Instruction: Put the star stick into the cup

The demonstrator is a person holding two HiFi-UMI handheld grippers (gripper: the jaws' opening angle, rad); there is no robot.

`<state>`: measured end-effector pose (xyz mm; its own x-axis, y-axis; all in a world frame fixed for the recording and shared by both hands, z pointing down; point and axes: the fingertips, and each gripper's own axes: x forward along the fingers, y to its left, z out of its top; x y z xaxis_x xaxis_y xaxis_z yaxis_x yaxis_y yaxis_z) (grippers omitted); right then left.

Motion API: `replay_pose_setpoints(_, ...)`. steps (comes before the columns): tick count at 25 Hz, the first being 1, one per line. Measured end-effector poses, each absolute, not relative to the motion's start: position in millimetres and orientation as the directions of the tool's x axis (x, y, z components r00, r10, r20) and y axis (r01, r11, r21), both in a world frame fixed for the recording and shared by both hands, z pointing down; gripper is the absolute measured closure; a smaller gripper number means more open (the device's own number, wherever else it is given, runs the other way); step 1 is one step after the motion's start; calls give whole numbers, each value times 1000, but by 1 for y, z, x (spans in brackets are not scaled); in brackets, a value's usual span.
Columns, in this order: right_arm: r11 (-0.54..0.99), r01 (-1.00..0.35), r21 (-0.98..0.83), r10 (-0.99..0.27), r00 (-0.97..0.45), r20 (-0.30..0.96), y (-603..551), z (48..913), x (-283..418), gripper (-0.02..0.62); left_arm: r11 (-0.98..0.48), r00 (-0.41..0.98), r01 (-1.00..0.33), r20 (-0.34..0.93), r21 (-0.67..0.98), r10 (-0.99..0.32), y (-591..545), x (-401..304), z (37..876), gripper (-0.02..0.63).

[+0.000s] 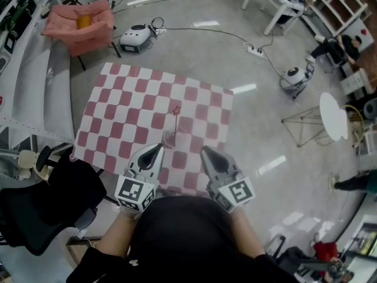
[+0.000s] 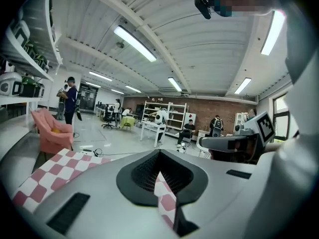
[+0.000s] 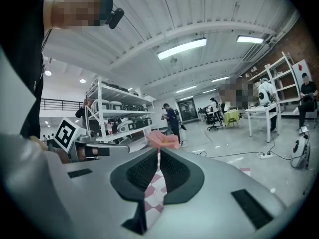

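**Star stick sitting in the cup, both grippers holding nothing**

The left gripper [image 1: 156, 151] is hovering over the near edge of the surface [image 1: 126, 93], which is covered by a red-and-white checkered cloth. In the left gripper view its fingers [image 2: 149, 171] are meeting at the tips and gripping nothing. Only a thin wedge of checkered cloth is showing in the gap behind the tips.

The right gripper [image 1: 206, 153] is hanging beside it, level with it. In the right gripper view its fingers [image 3: 172, 171] are likewise closing tip to tip on nothing, with the same sliver of cloth showing between them.

The clear cup [image 1: 169, 138] is standing upright just ahead of the left fingertips, toward their inner side. It is ahead and to the left of the right fingertips and is touching neither pair. The star stick [image 1: 175, 112] is standing in the cup, its thin shaft rising away from the fingers and its small red star at the top.

Far beyond the left fingertips, off the surface, a pink armchair [image 1: 79, 21] is sitting on the floor.
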<state>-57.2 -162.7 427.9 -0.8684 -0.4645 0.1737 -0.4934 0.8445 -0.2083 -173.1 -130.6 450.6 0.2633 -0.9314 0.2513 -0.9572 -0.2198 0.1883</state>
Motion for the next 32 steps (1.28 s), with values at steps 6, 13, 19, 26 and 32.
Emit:
replay_pose_setpoints(6, 897, -398, -193, -372, -915, 157, -154, 431, -77, 566, -179, 224, -968, 279, 176, -934, -106, -180, 450, 565)
replay_pose_setpoints(13, 923, -323, -209, -296, -943, 152, -141, 426, -93, 566, -134, 184, -971, 260, 199, -948, -85, -189, 445, 565)
replay_pose_setpoints(19, 932, -297, -209, -267, -950, 161, -134, 428, -94, 566, -92, 159, -965, 268, 245, -950, -76, -191, 452, 565)
replay_pose_setpoints(26, 941, -290, -176, -258, -948, 185, -130, 430, -89, 568, -83, 154, -962, 265, 260, -952, -76, -189, 454, 565)
replay_pose_setpoints(32, 940, -298, -169, -266, -945, 191, -130, 432, -84, 568, -98, 168, -961, 264, 259, -950, -79, -183, 454, 565)
